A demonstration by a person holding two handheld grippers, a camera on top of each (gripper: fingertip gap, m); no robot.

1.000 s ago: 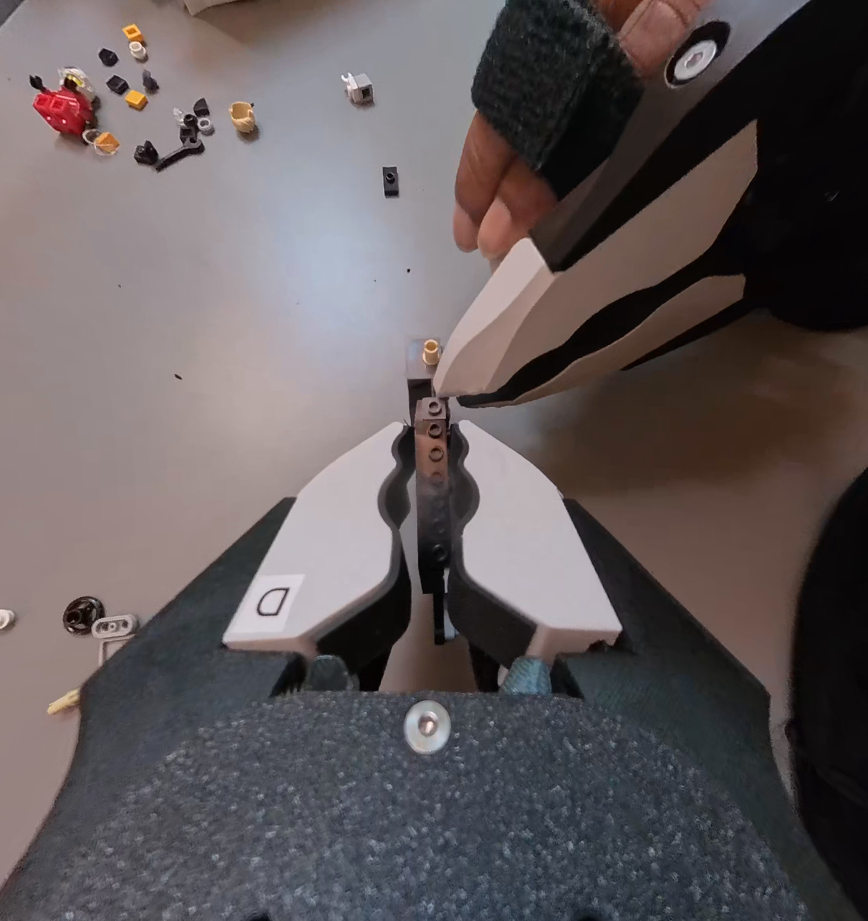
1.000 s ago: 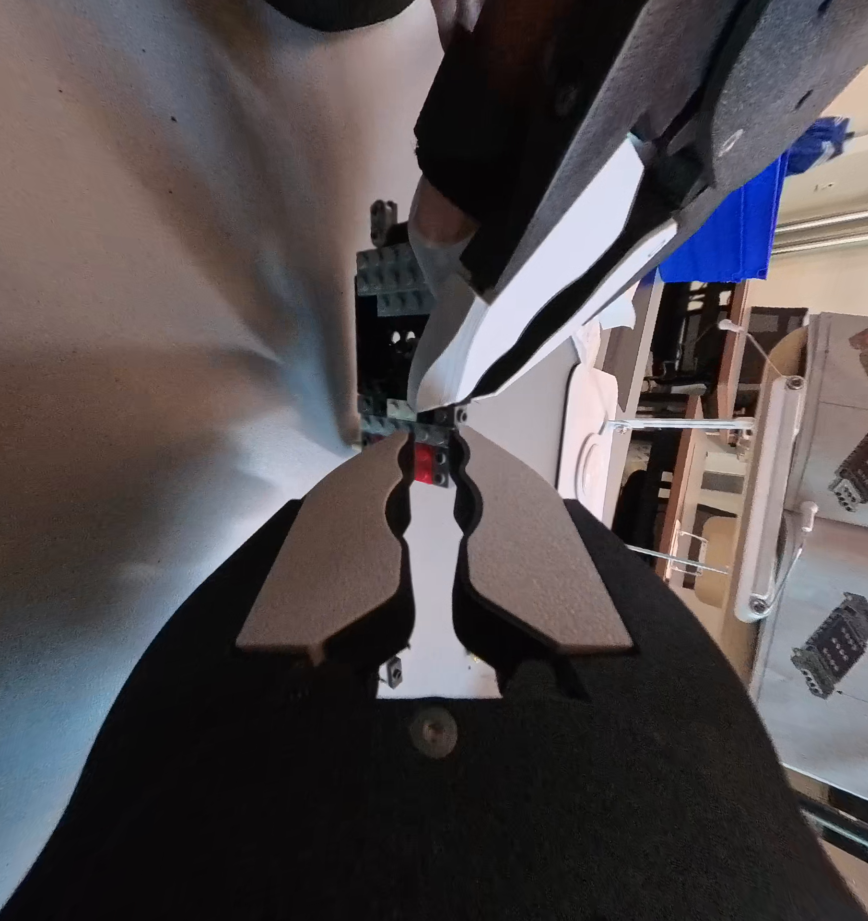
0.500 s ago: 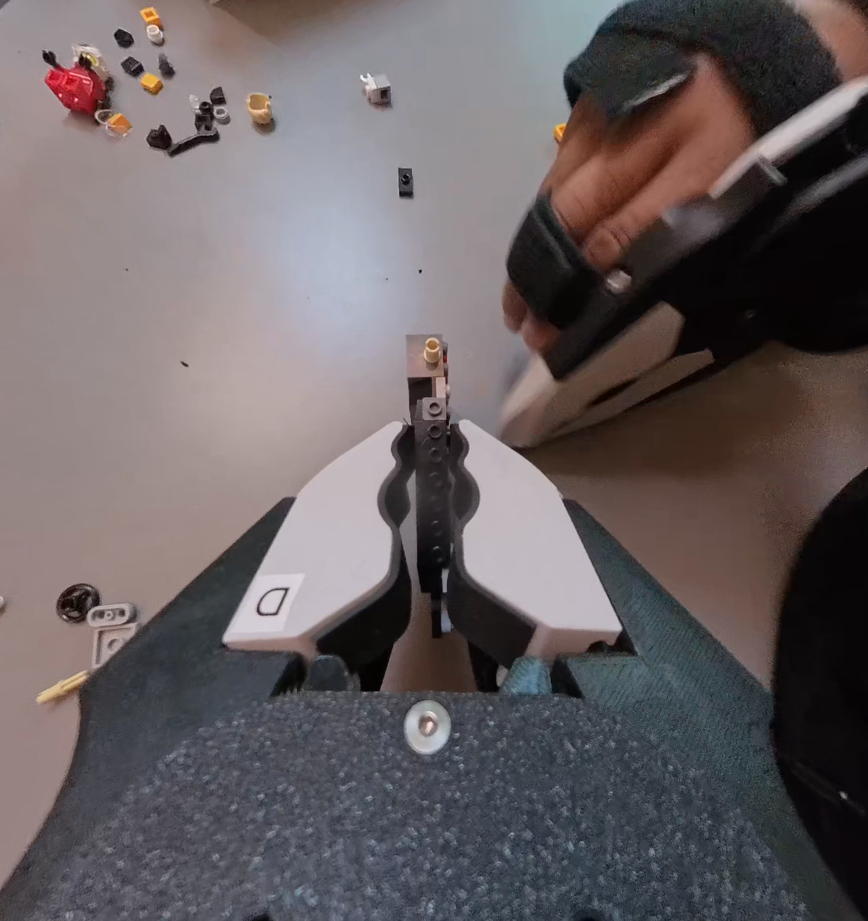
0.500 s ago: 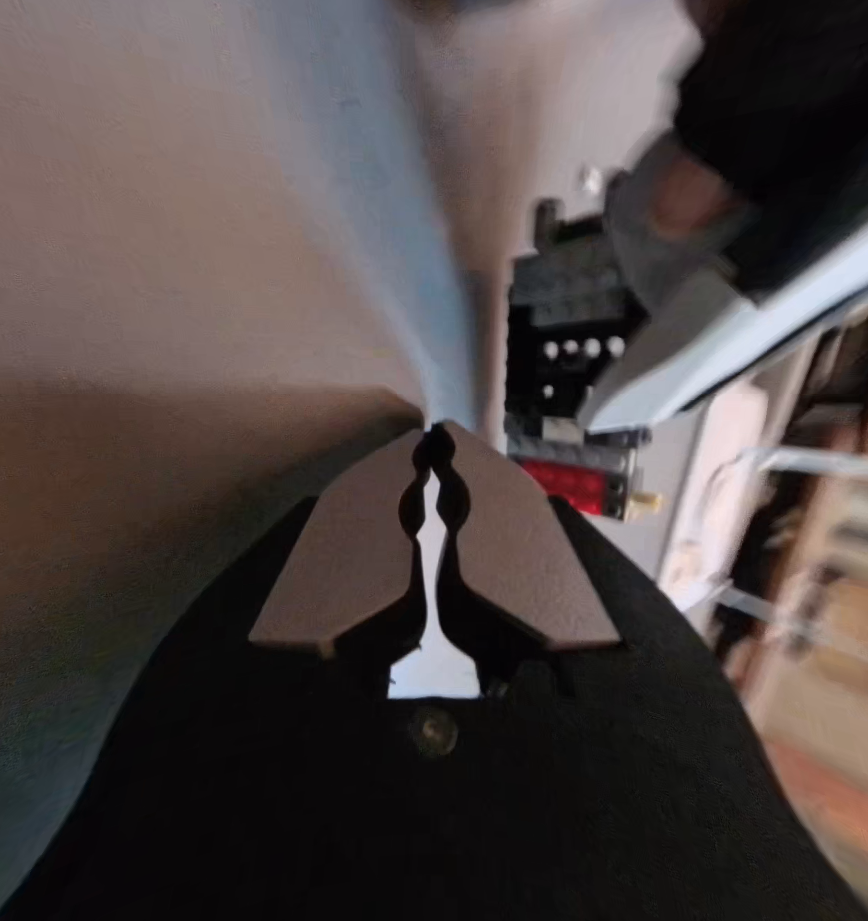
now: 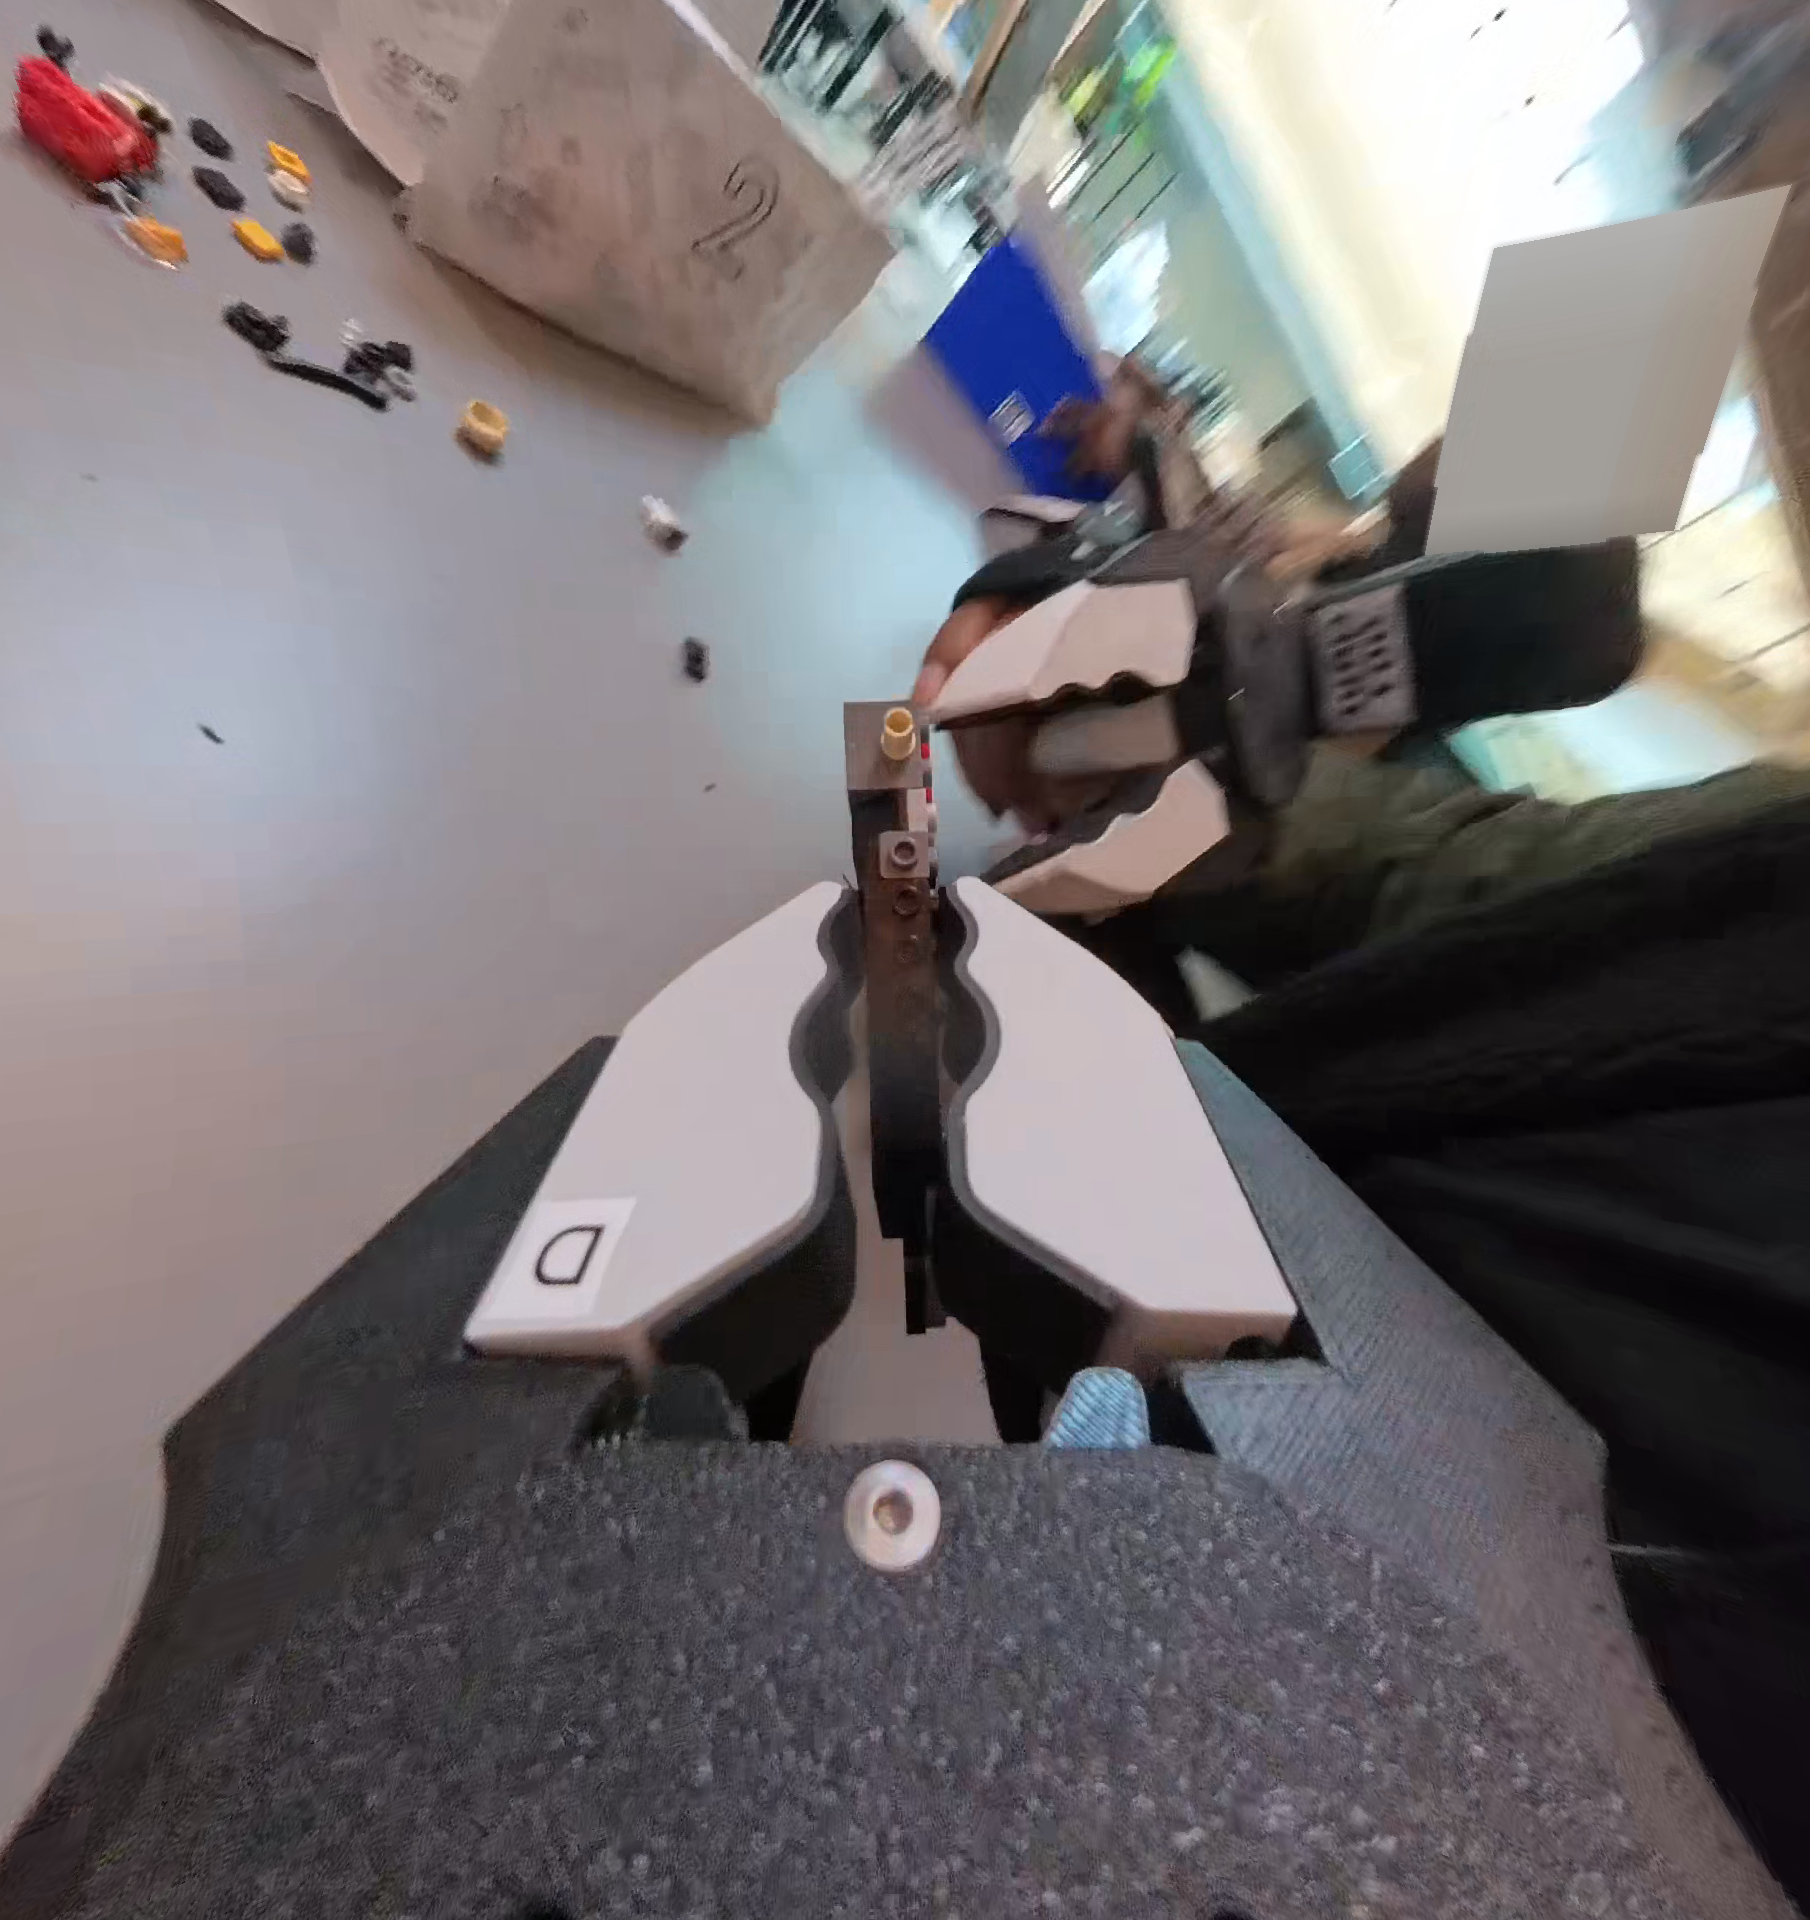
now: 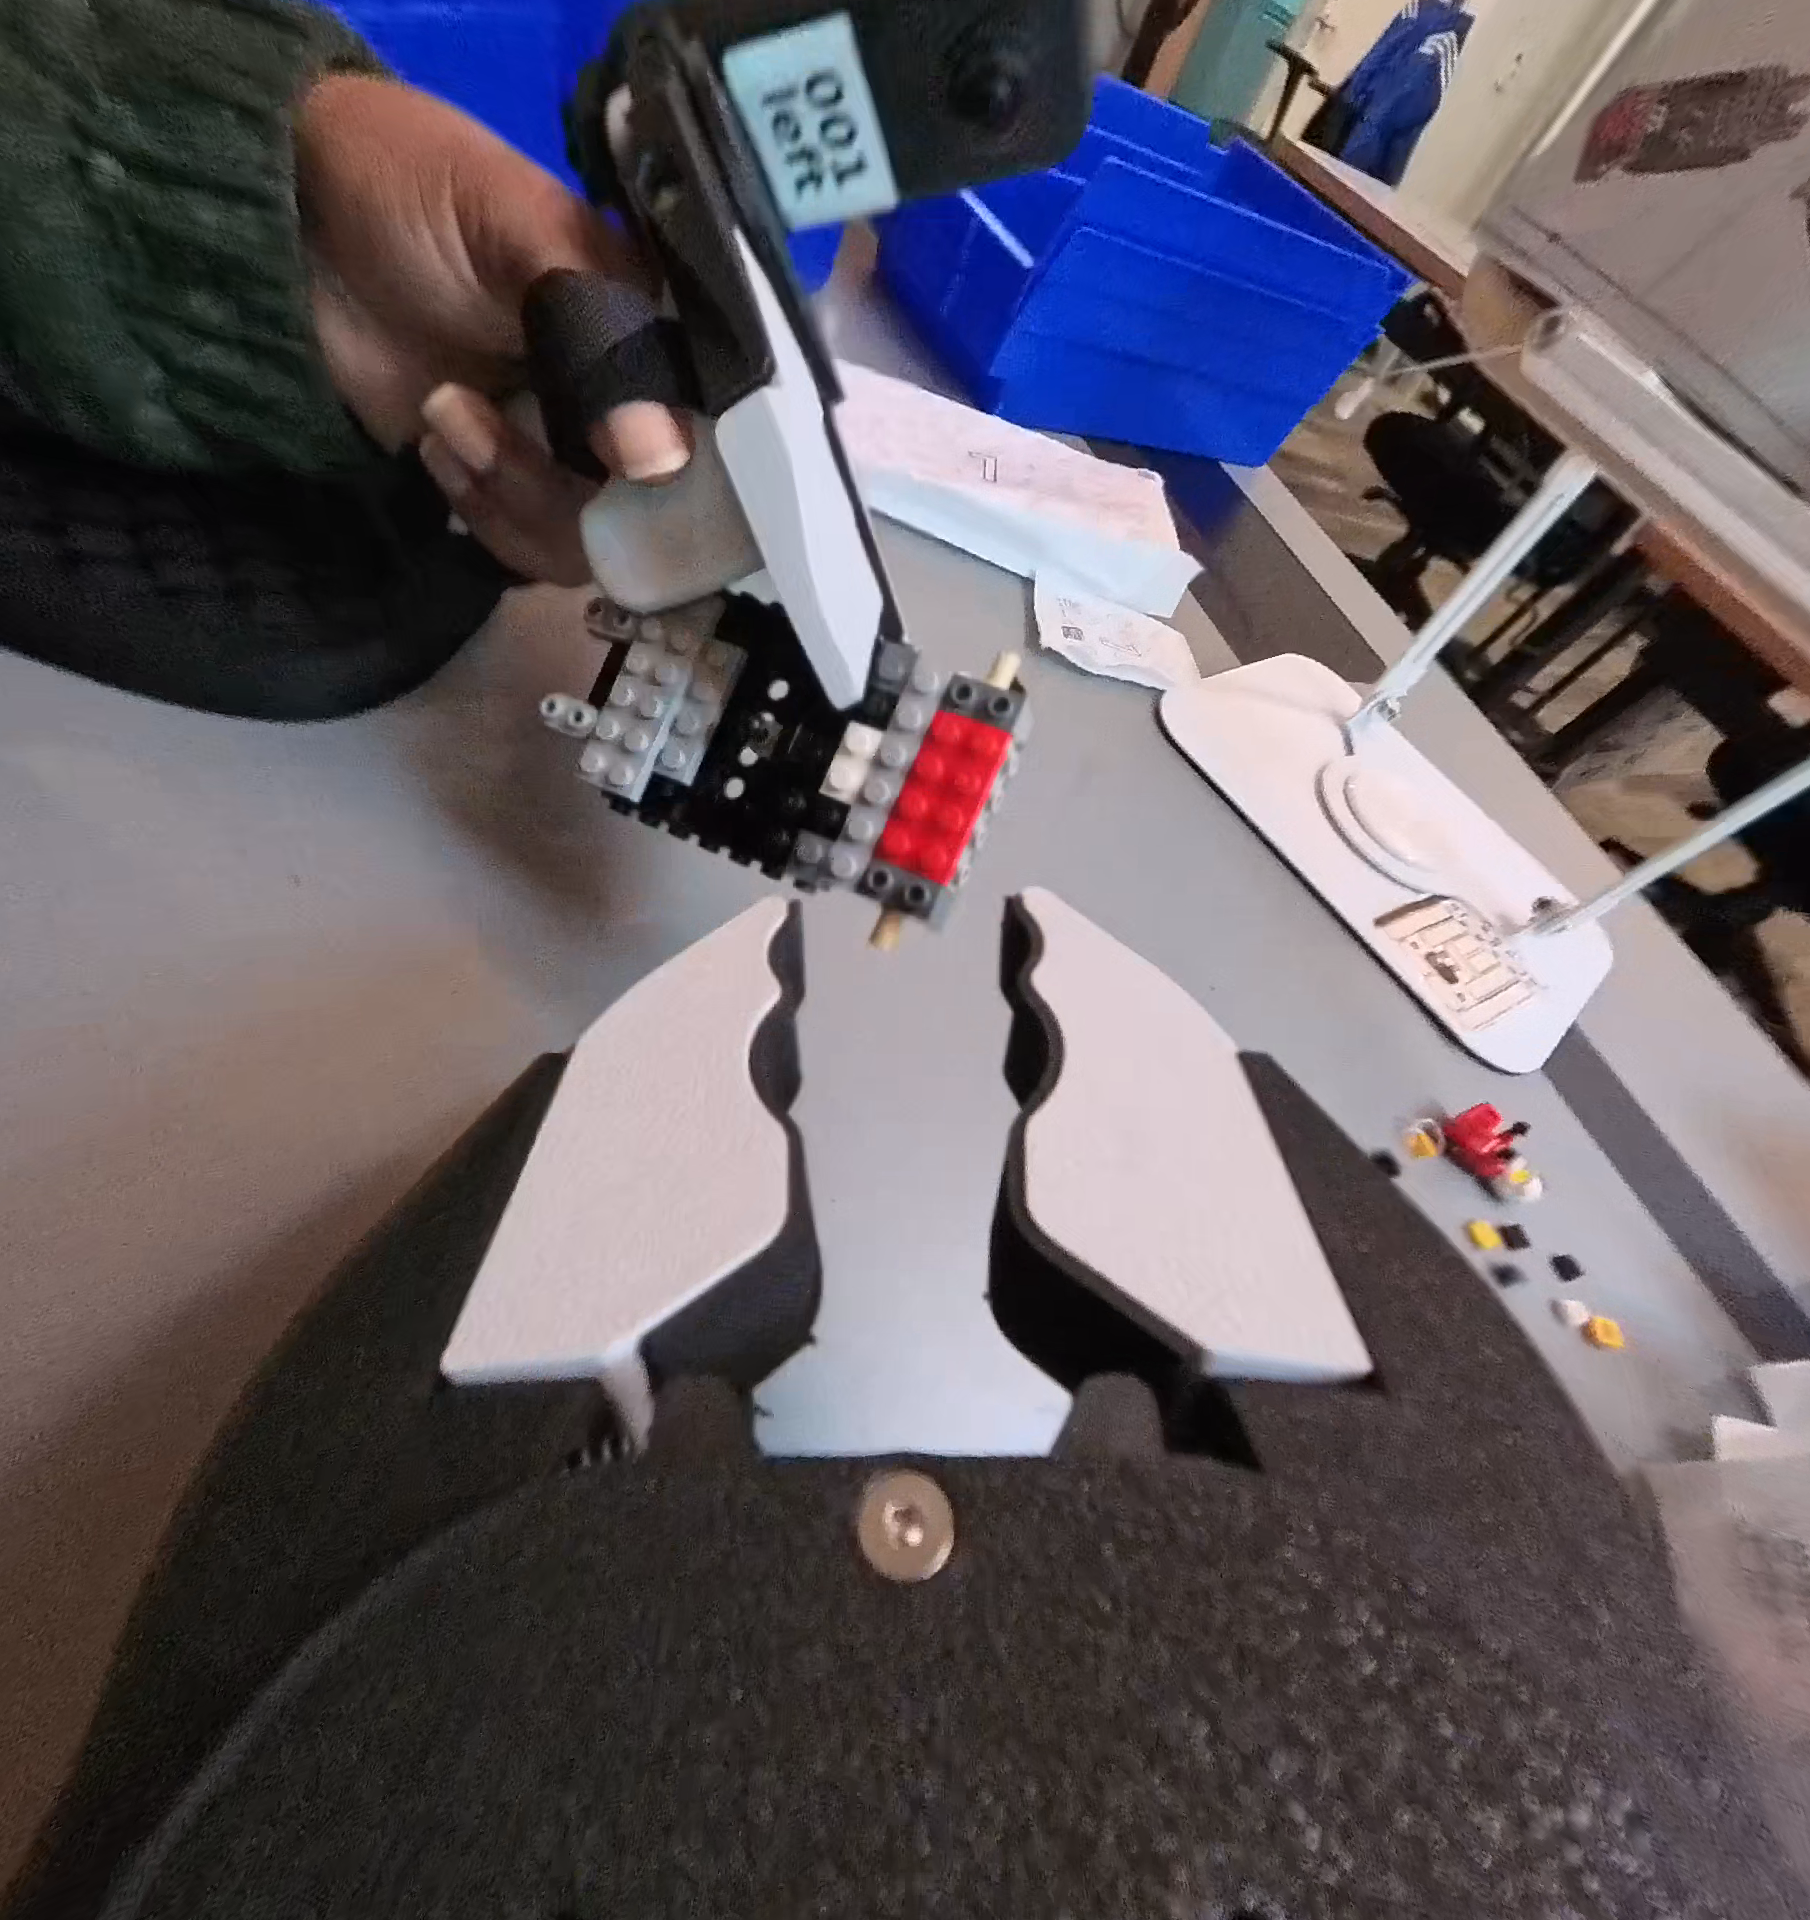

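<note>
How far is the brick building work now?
Done: a partly built black, grey and red brick model exists. In hand: the left gripper clamps it above the grey table; the right gripper is open beside it. Left: loose small pieces remain unattached.

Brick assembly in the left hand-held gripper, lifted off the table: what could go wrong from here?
1. The left hand-held gripper clamps the brick assembly edge-on, with much of it overhanging; a push from the side might twist it in the grasp.
2. The right hand-held gripper is open, with the tan peg just off its fingertips; closing slightly off line could snap sections apart.
3. It hangs above the grey table; a drop could scatter pieces.
</note>
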